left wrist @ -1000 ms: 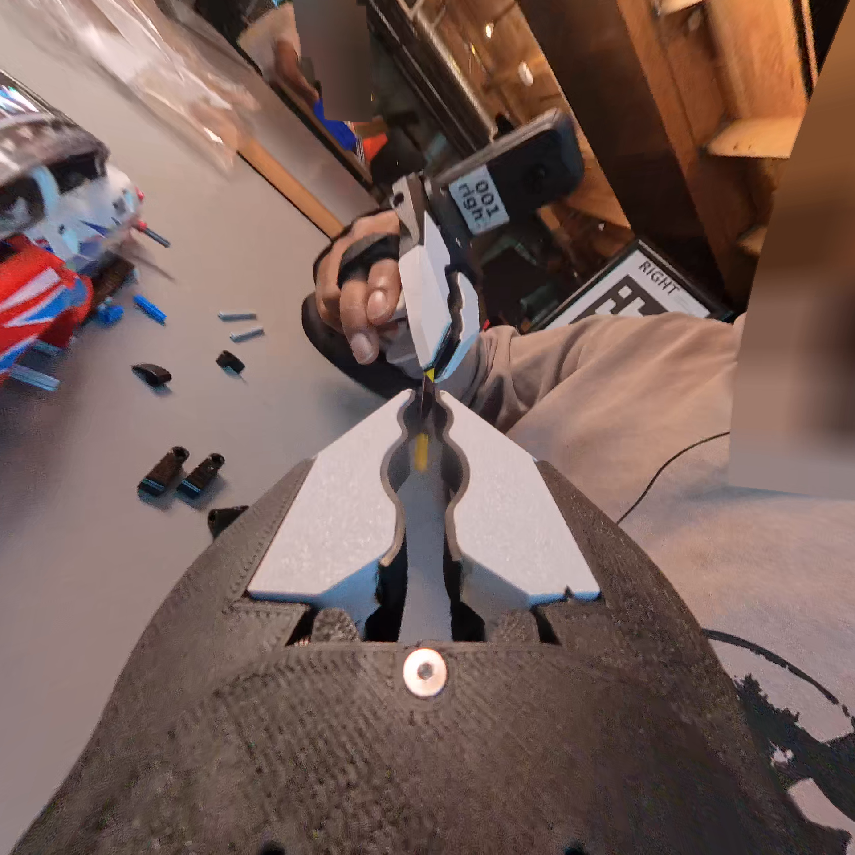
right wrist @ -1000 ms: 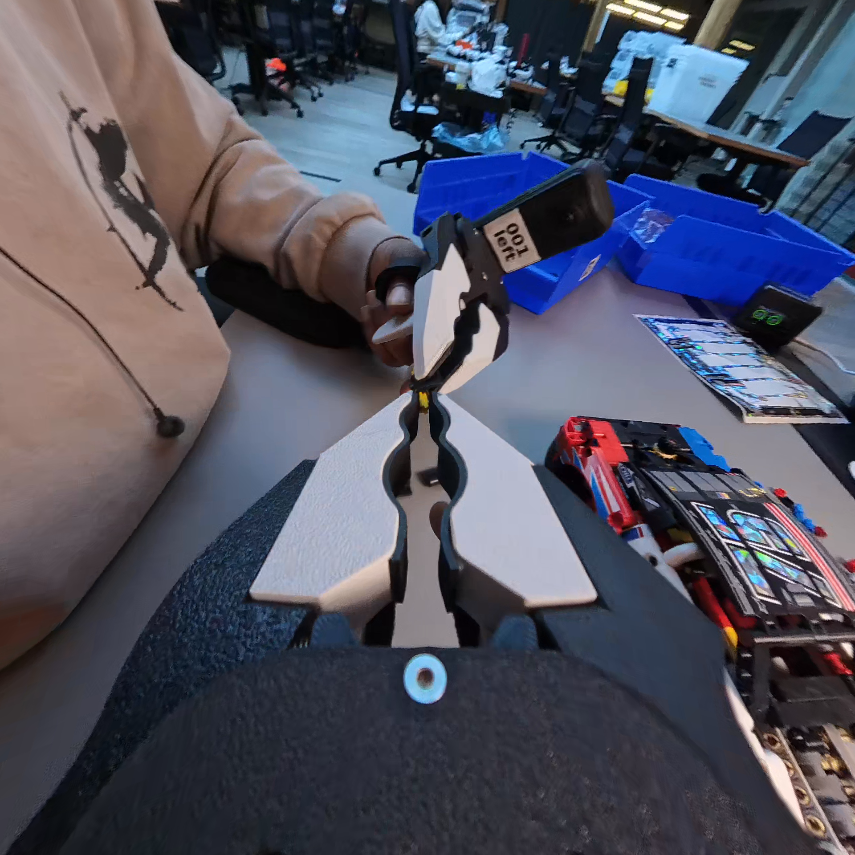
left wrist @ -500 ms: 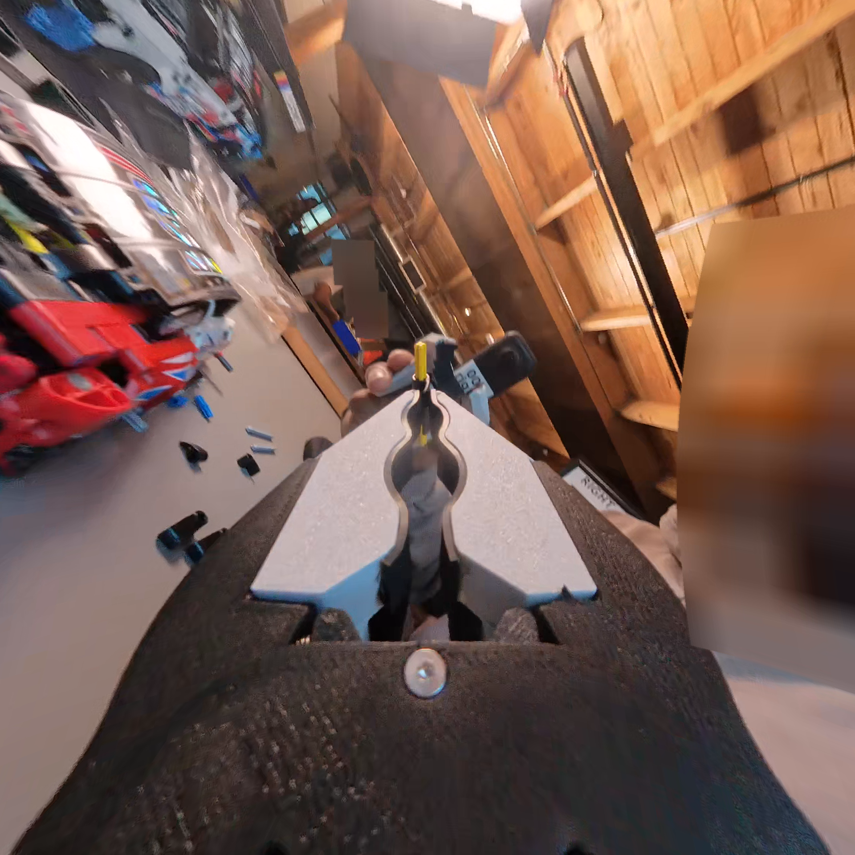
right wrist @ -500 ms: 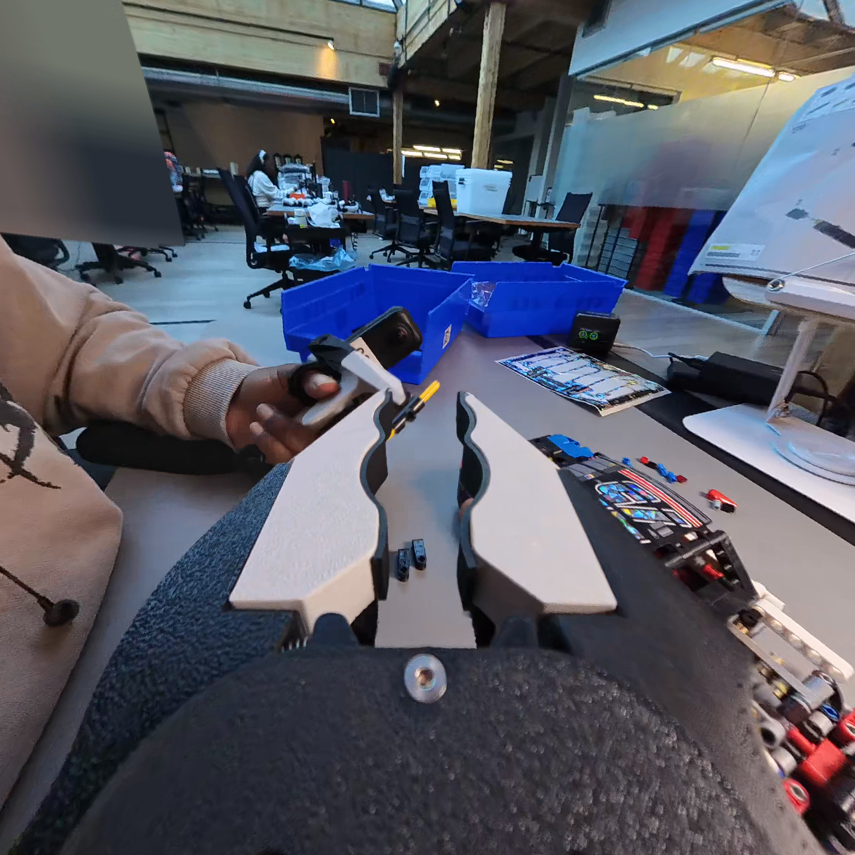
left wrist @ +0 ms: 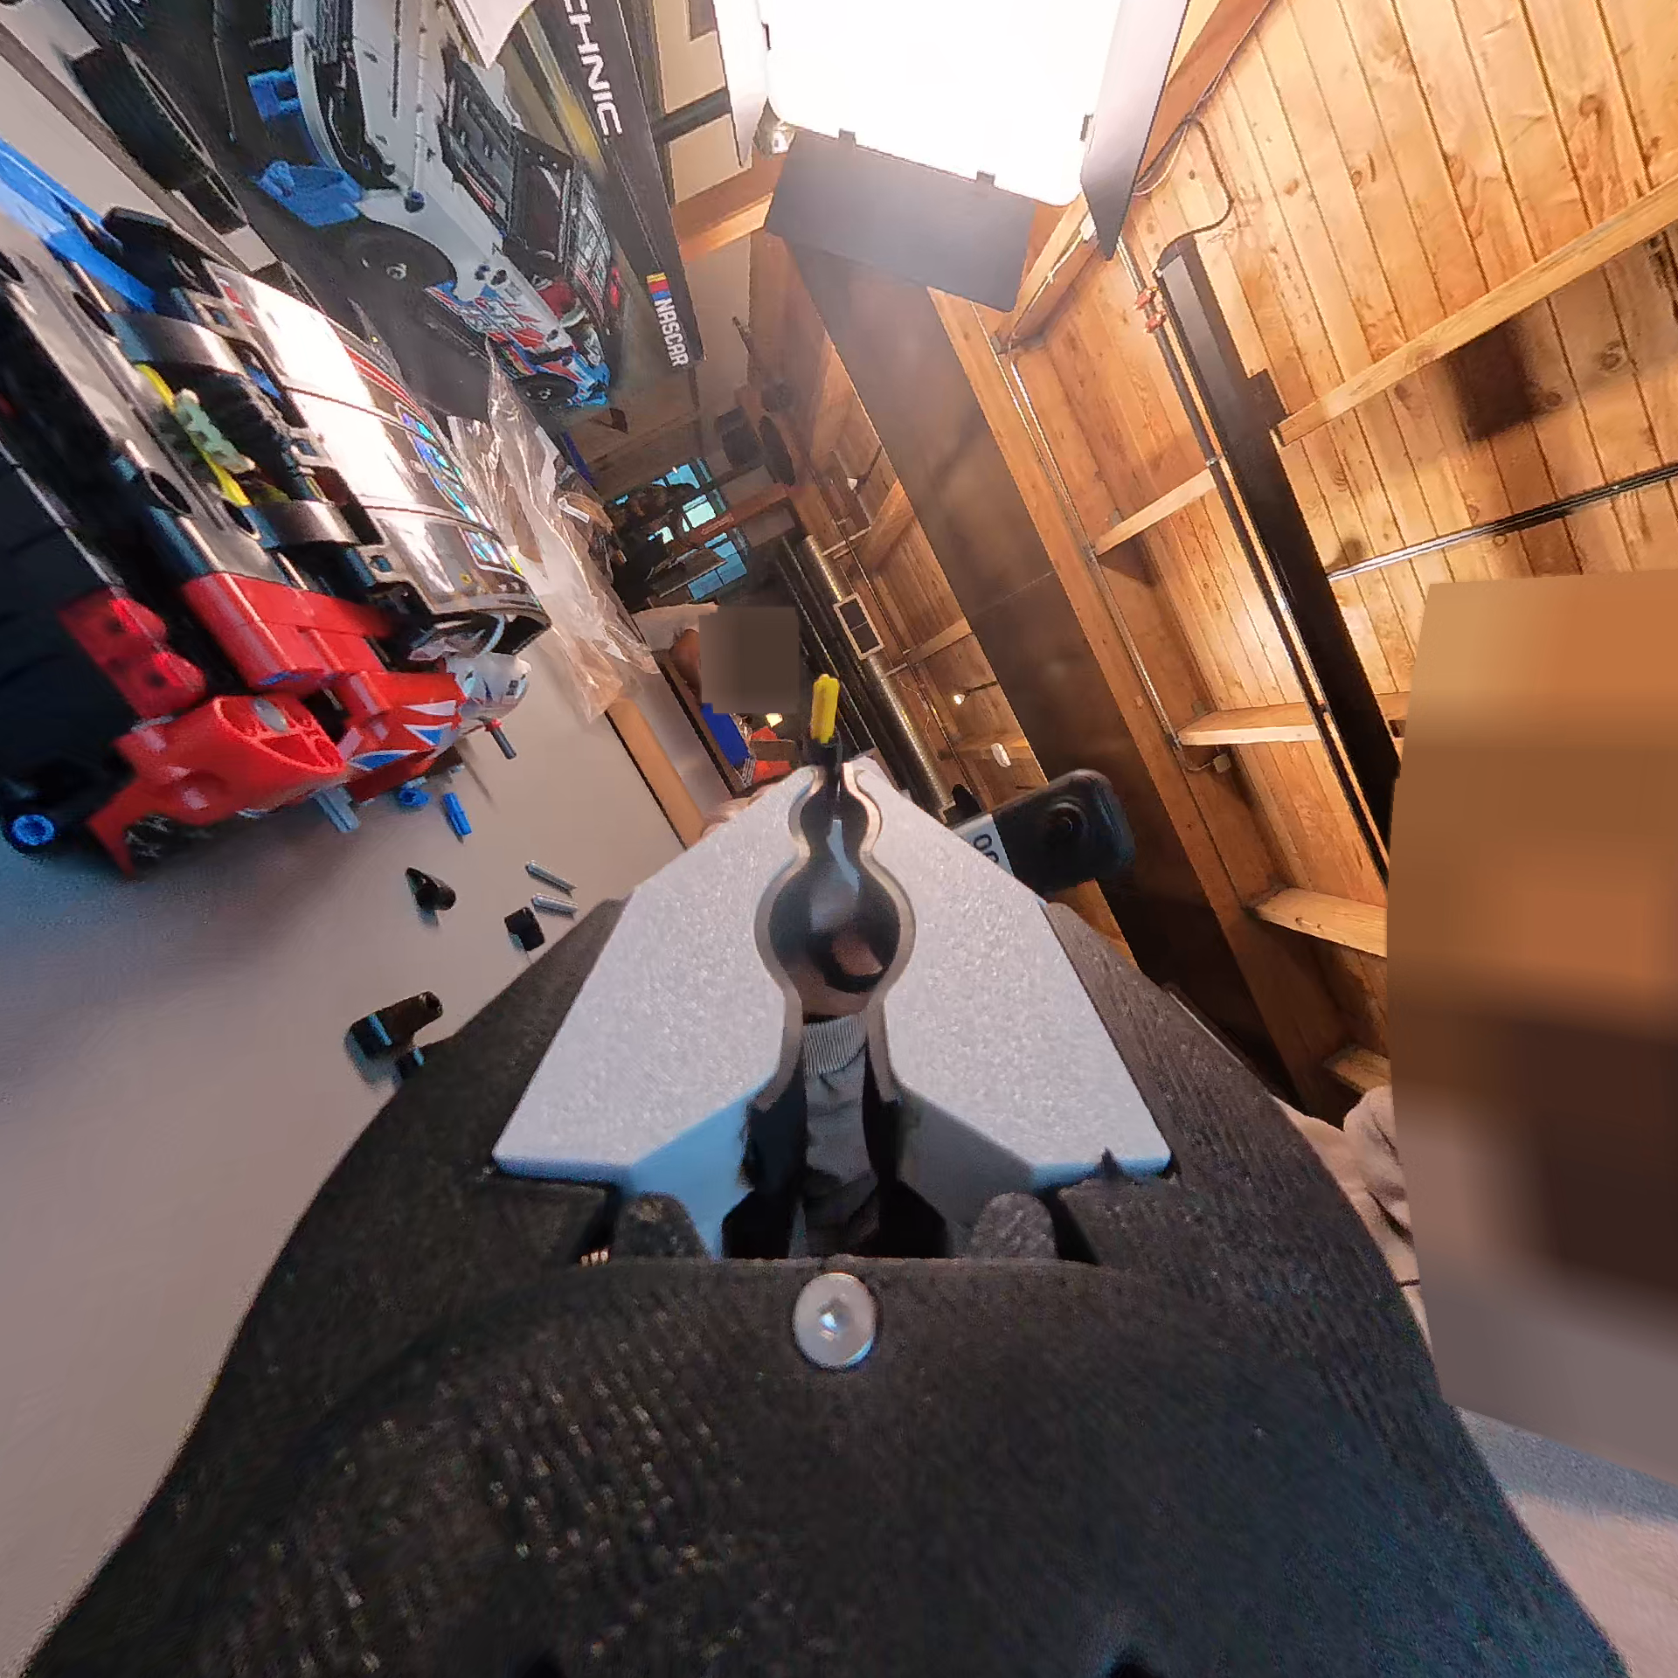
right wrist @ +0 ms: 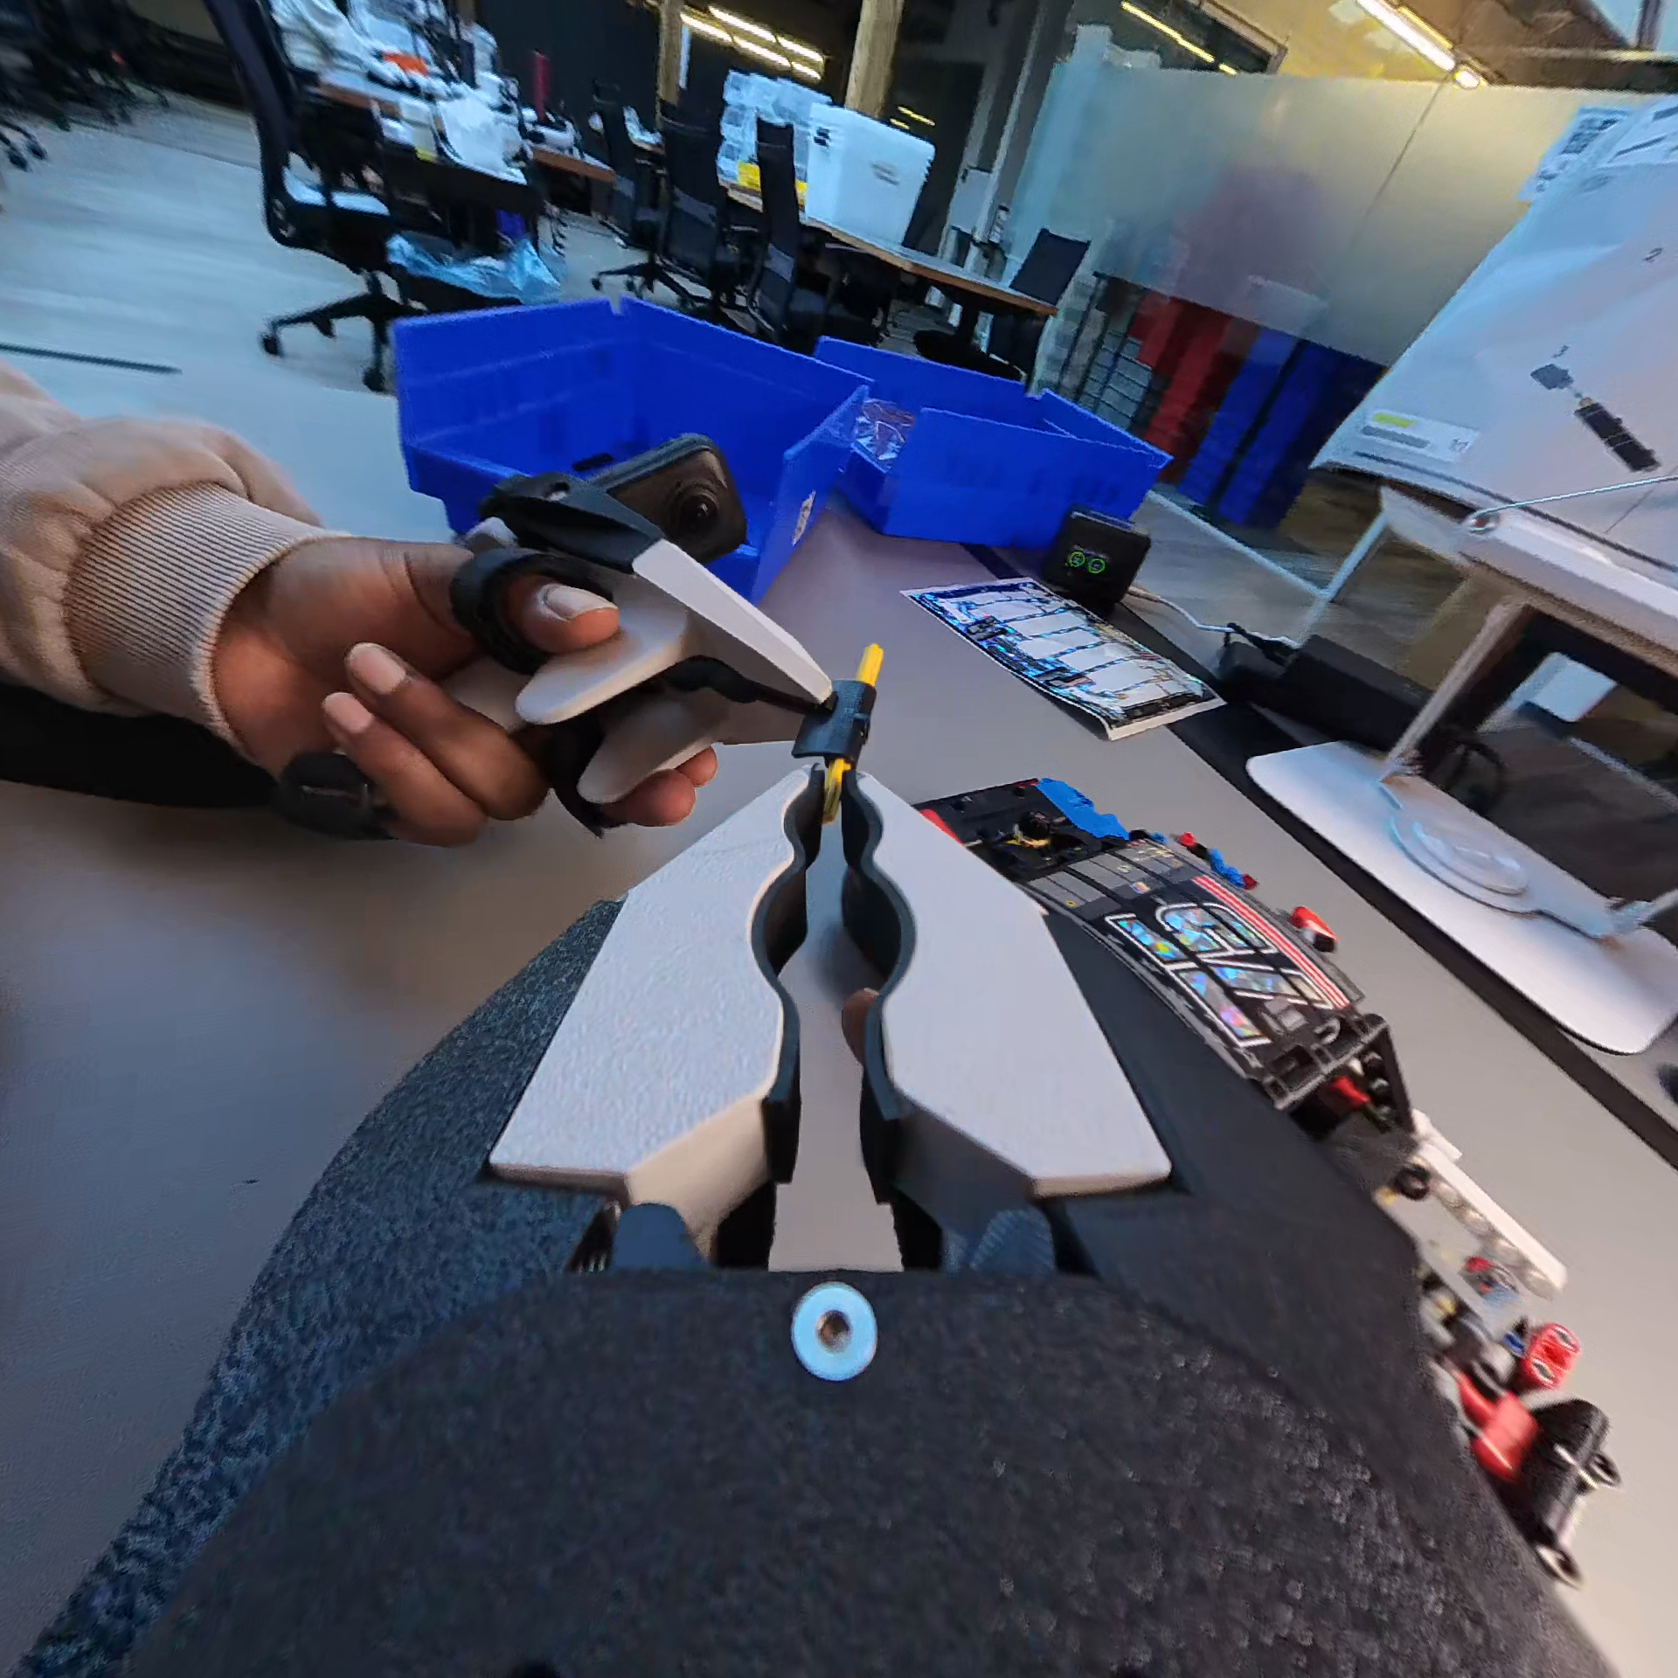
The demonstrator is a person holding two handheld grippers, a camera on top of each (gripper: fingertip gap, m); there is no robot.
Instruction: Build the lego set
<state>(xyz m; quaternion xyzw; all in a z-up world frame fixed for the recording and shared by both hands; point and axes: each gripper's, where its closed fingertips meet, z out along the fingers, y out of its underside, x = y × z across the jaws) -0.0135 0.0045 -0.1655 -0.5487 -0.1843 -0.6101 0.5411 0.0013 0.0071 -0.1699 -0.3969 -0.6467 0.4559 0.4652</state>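
My left gripper (left wrist: 831,772) is shut on a small black connector (right wrist: 840,717) with a yellow axle (left wrist: 824,708) through it, held above the table. In the right wrist view the left gripper (right wrist: 817,704) comes in from the left, held by a hand. The axle's top (right wrist: 867,663) sticks up from the connector. My right gripper (right wrist: 834,788) is closed from below on the axle's lower end. The partly built red, black and white lego car (left wrist: 227,636) sits on the table to the left, and shows at the right in the right wrist view (right wrist: 1208,944).
Loose black and blue lego pieces (left wrist: 427,890) lie on the grey table beside the car. Two blue bins (right wrist: 636,427), a sticker sheet (right wrist: 1053,654) and a white lamp base (right wrist: 1453,872) stand farther back. The set's box (left wrist: 454,182) stands behind the car. My left and right fingertips are right by each other.
My right gripper was open half a second ago and has closed on the lower end of the yellow axle. My left gripper has tilted upward while keeping hold of the connector.
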